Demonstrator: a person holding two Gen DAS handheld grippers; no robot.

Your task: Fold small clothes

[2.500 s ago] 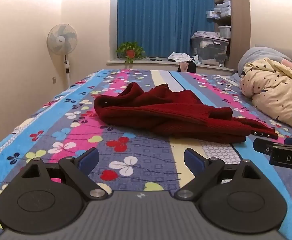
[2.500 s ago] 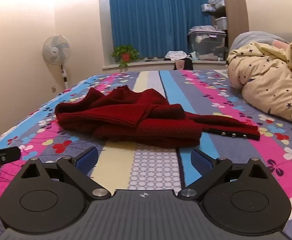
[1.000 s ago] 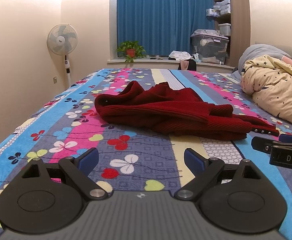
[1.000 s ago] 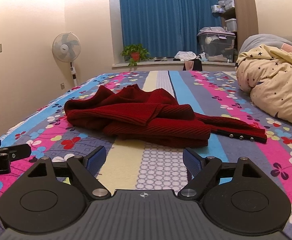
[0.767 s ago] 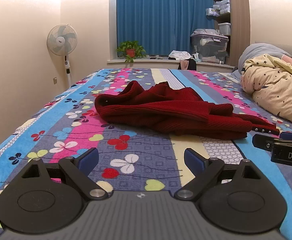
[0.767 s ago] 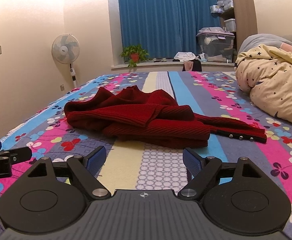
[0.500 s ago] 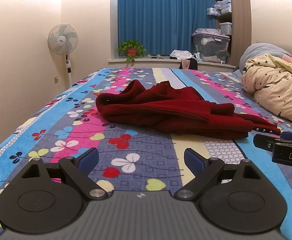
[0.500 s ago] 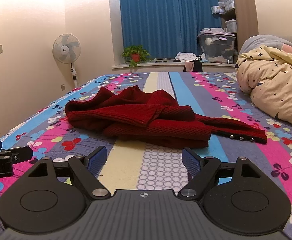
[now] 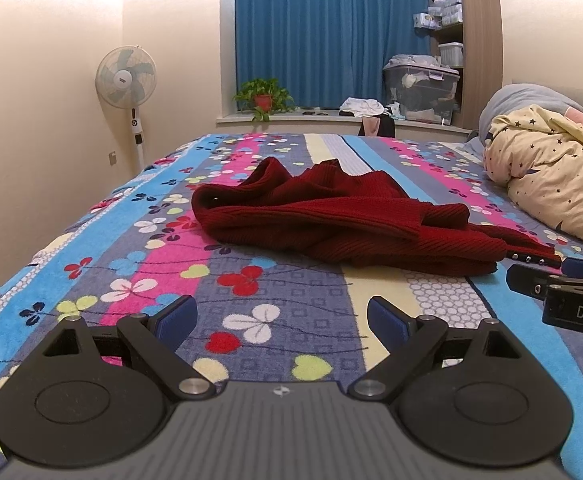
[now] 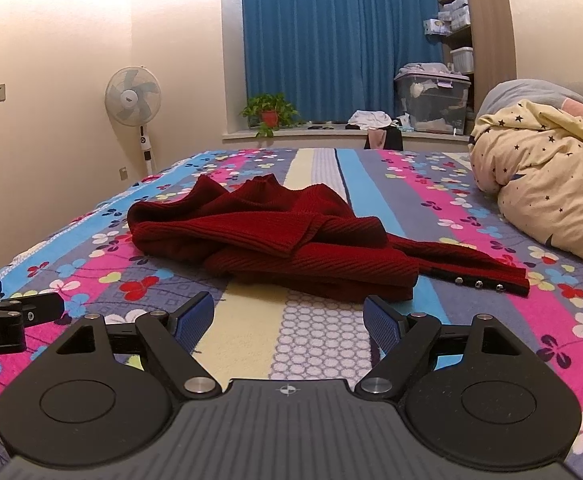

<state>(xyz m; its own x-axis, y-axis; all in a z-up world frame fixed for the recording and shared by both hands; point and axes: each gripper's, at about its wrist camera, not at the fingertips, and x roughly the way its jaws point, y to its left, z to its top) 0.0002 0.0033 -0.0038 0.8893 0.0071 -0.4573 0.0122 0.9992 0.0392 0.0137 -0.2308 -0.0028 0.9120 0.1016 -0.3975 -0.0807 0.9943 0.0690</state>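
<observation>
A crumpled dark red knit sweater (image 9: pixel 343 220) (image 10: pixel 275 240) lies in a heap on the flowered bedspread (image 9: pixel 251 292) (image 10: pixel 319 336), one edge with metal snaps trailing to the right. My left gripper (image 9: pixel 282 320) hovers open over the bedspread, short of the sweater and nearer its left end. My right gripper (image 10: pixel 289 320) is also open, just in front of the sweater's near edge. Nothing sits between either pair of blue pads. Each gripper's tip shows at the edge of the other's view.
A cream quilt with stars (image 9: pixel 559 184) (image 10: pixel 547 184) is piled at the right side of the bed. Beyond the bed are a standing fan (image 9: pixel 126 80), a potted plant (image 9: pixel 263 100) on the sill, blue curtains and a clear storage box (image 9: pixel 421 88).
Almost nothing differs: both grippers hold their places, open, and the sweater lies as it did.
</observation>
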